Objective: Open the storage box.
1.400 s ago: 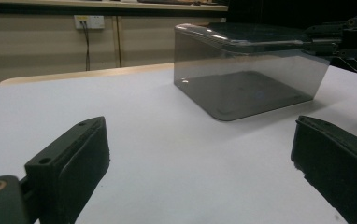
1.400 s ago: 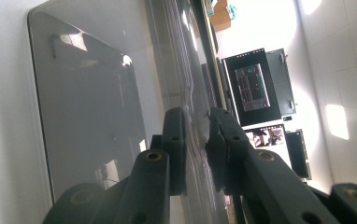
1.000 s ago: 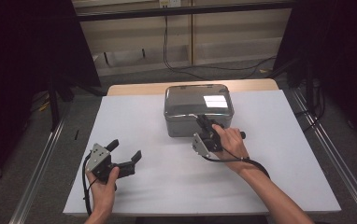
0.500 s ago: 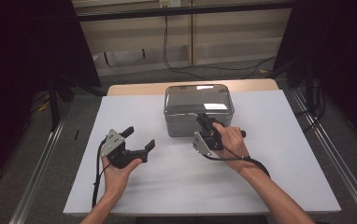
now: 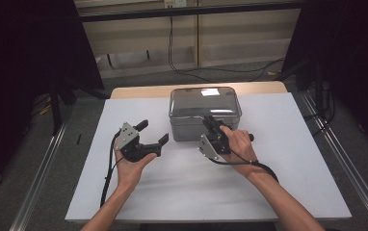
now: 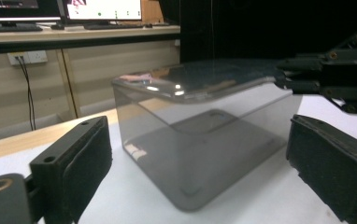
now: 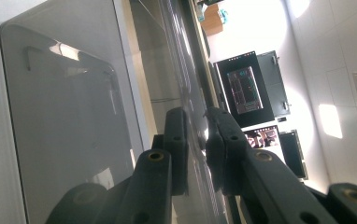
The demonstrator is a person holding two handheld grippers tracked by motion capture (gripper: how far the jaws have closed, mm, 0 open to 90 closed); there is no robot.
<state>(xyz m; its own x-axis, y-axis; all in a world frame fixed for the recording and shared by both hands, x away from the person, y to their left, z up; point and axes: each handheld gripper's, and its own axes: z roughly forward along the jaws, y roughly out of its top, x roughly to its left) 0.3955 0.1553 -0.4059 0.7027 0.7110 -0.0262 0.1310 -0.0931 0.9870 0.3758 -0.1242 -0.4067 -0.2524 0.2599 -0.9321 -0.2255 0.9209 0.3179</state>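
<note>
A smoky see-through plastic box (image 5: 205,108) with a lid stands at the back middle of the white table top (image 5: 288,183). My right gripper (image 5: 209,120) is at the box's front edge, shut on the lid's rim; in the right gripper view the thin rim runs between the pads (image 7: 197,126) beside the box wall (image 7: 64,116). My left gripper (image 5: 154,131) hovers left of the box, apart from it and pointing at it. Its jaws have just been closing a little but stand wide, with nothing between them. The left gripper view looks at the box (image 6: 200,154) ahead, with the right gripper (image 6: 335,79) at its far corner.
A strip of bare wood (image 5: 138,91) shows behind the white top. Metal rails (image 5: 42,183) run along both sides of the table. Cables (image 5: 187,67) lie on the floor behind, below a shelf. Dark screens flank the table.
My left hand has carried its gripper from the table's front left toward the box and slightly up. The right gripper and the box have stayed where they were.
</note>
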